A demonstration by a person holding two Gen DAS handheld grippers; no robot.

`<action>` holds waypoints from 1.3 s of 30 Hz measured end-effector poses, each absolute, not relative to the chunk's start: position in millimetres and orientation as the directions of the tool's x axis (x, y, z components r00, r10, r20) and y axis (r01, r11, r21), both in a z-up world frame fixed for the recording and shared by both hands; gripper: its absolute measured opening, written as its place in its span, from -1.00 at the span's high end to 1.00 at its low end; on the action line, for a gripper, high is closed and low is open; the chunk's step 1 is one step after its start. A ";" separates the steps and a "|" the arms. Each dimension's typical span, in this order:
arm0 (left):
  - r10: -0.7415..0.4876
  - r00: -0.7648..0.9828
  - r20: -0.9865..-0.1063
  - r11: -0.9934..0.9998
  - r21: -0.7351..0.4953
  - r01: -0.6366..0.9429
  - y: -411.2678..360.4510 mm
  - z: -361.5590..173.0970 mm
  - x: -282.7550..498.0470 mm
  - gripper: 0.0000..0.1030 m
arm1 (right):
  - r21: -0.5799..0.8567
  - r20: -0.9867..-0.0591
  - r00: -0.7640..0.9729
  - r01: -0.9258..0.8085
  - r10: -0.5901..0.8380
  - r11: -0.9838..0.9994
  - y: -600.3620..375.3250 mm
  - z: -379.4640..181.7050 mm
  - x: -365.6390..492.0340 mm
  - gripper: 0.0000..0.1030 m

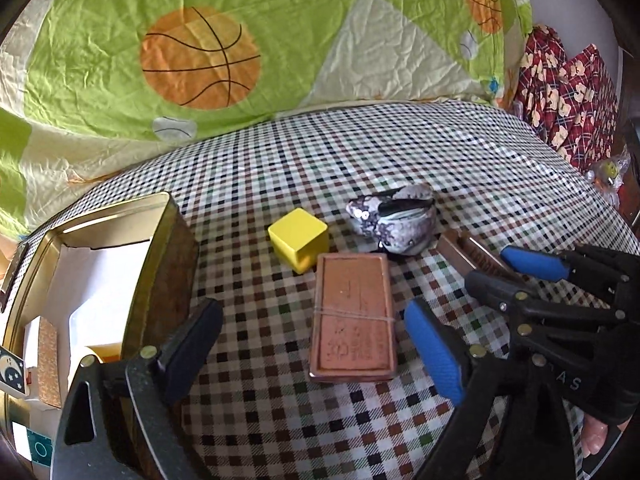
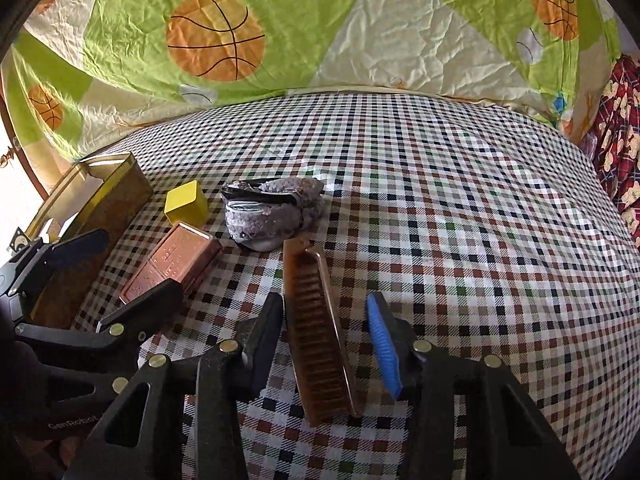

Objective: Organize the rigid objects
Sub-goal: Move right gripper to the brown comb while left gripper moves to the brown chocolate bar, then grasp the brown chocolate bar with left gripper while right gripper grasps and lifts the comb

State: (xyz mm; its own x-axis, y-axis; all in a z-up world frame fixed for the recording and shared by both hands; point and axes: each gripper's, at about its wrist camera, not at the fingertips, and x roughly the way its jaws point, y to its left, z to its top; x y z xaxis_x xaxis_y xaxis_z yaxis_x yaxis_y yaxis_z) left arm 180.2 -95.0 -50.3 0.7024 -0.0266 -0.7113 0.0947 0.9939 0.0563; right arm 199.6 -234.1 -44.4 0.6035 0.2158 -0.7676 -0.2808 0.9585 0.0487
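brown comb (image 2: 318, 332) between right tool (image 2: 326, 334) pads untouched, left tool (image 1: 312, 344) spread wide

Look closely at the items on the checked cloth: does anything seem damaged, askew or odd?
Only one oddity: the copper-coloured block has a thin elastic band stretched across it, slightly slanted. The yellow cube, speckled stone and brown comb lie loose but intact, and nothing is spilled.

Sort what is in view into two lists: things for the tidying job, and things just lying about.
For the job: yellow block, copper bar, speckled stone, brown comb, open tin box.

Lying about: basketball quilt, red patterned cloth.
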 end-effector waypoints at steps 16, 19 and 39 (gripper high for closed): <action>-0.155 0.627 -0.763 0.981 -0.047 0.186 -95.7 -59.7 187.8 0.11 | 0.050 -0.753 0.617 -0.293 0.229 0.955 -234.5 -40.3 198.2 0.47; -0.171 0.641 -0.748 0.981 -0.071 0.178 -90.3 -56.3 186.2 0.11 | 0.055 -0.715 0.657 -0.289 0.240 0.956 -237.6 -33.6 190.4 0.47; -0.002 0.903 -0.430 1.000 -0.007 -0.002 -71.2 -11.6 131.7 0.11 | 0.062 -0.463 0.853 -0.238 0.239 0.969 -250.9 0.1 146.0 0.47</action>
